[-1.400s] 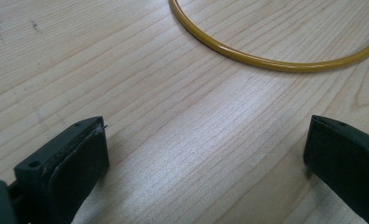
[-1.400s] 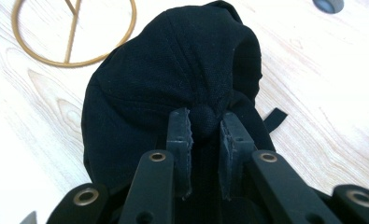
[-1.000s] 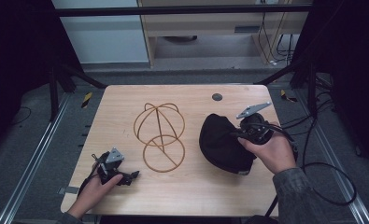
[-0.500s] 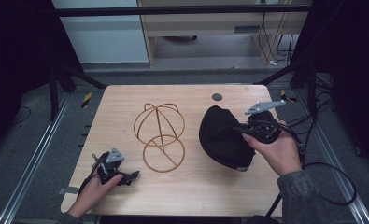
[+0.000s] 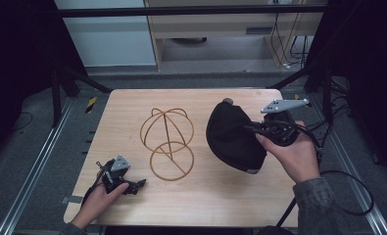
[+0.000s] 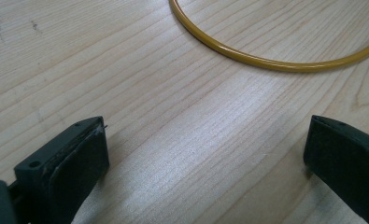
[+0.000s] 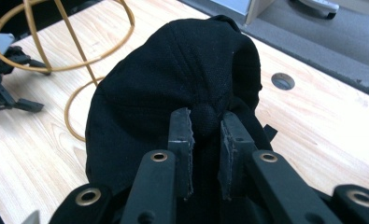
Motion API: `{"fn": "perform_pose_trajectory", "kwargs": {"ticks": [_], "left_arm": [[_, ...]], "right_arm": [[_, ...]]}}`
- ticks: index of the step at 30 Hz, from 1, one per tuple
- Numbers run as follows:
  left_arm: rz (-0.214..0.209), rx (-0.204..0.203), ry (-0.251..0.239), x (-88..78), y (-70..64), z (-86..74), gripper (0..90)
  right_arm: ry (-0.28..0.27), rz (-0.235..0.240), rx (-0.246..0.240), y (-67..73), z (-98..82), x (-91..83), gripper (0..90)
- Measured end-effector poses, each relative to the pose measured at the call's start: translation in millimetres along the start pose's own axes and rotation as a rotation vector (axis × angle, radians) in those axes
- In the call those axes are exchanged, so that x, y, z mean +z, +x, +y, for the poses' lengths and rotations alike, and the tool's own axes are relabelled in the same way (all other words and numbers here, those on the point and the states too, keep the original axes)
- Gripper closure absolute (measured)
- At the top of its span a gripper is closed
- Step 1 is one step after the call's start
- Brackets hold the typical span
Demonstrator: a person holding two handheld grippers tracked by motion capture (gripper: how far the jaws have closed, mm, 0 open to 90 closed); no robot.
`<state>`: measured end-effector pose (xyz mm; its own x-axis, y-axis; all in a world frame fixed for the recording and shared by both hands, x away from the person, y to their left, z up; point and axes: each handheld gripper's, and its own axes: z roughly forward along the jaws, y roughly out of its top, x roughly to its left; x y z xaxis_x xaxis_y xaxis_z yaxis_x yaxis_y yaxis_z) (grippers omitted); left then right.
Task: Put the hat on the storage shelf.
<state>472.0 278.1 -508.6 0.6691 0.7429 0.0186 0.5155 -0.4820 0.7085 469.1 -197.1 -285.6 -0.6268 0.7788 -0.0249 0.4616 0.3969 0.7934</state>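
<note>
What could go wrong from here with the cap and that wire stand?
The right gripper pinches only the small top button of the black cap, so the cap might slip free. The wire stand looks light and stands unheld; the left gripper rests open on the table beside its base ring, so seating the cap could tip or push it.

My light wood table (image 5: 132, 110) with a round cable hole (image 7: 283, 81), grey carpet floor (image 5: 32, 142) around it, metal rails (image 5: 39, 164) left and right, black frame struts (image 5: 81, 78), pale cabinet (image 5: 108, 39) far left, wooden shelf unit (image 5: 220, 24) far centre, cables (image 5: 291, 54) far right, dim surroundings
</note>
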Motion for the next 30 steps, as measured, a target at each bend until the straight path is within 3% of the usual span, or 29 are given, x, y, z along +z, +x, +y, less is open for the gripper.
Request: {"fn": "perform_pose_trajectory", "kwargs": {"ticks": [18, 30], "left_arm": [[0.001, -0.001, -0.003, 0.2, -0.1, 0.0, 0.0], [0.000, -0.001, -0.002, 0.1, -0.1, 0.0, 0.0]], "right_arm": [[-0.092, 0.021, -0.051, 17.8, 34.9, -28.6, 77.4], [-0.125, 0.046, -0.092, 33.7, 63.9, -31.4, 77.4]]}}
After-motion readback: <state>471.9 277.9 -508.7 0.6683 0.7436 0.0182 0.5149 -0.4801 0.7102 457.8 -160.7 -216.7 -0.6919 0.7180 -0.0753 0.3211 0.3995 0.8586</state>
